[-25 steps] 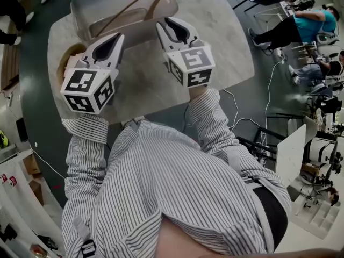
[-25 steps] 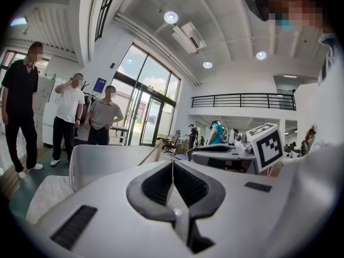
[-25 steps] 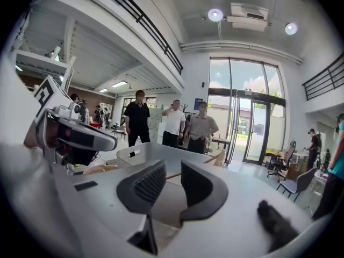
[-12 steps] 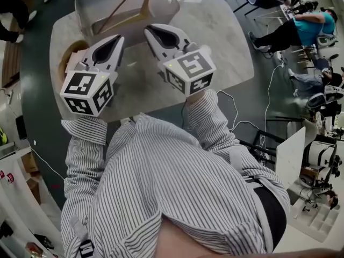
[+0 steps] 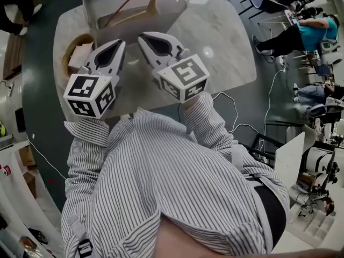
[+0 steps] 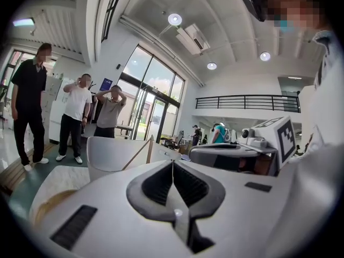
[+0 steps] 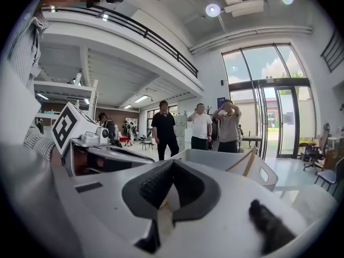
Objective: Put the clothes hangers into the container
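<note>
both claws were closed and empty: the left claw [image 5: 118, 44] had its jaws pressed flat together with nothing between them, and the right claw [image 5: 142, 36], just to its right, was likewise shut on nothing. they were held side by side above the pale table [image 5: 226, 42], tips pointing away from the person. close ahead of both sets of tips stood the translucent grey container [image 5: 102, 7], and brown wooden hangers [image 5: 129, 4] lay slanted inside it, leaning against its walls. off to the left of the left claw sat a round wooden tray [image 5: 65, 69] holding a small pale box [image 5: 80, 52]. no hanger could be seen on the table around either claw, so the placing step looked finished, with the hangers already in the container and neither claw carrying anything. if more hangers remained, they were out of view, and the next move would call for opening one claw and reaching for a bar; otherwise it called only for drawing both claws back from the container without knocking it.
</note>
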### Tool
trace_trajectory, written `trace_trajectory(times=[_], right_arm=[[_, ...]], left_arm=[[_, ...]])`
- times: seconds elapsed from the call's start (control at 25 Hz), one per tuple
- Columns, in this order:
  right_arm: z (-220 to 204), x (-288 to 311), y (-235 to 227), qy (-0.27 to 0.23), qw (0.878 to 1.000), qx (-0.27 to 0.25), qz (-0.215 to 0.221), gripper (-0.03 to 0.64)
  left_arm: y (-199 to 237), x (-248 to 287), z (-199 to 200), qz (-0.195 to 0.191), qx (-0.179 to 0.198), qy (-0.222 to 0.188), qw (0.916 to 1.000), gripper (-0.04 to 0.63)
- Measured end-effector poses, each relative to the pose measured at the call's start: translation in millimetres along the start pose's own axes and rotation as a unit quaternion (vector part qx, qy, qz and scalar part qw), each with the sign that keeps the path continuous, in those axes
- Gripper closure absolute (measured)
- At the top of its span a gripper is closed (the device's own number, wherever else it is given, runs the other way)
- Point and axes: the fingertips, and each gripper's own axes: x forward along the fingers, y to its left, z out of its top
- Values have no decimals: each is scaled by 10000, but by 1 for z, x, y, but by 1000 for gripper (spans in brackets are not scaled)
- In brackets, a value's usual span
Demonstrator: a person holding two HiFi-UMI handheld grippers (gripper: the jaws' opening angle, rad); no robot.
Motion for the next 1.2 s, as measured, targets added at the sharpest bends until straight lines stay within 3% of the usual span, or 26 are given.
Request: trace_trajectory(times=[0.68,1.2], right_arm=[[-33,20,28,136,9973,673,245,601],[-41,31,29,355,9965,671,337,603]], left_arm=[[15,-13,-29,165,-327,207,9991,580],[19,-7,-38,83,-394,381,9985,580]])
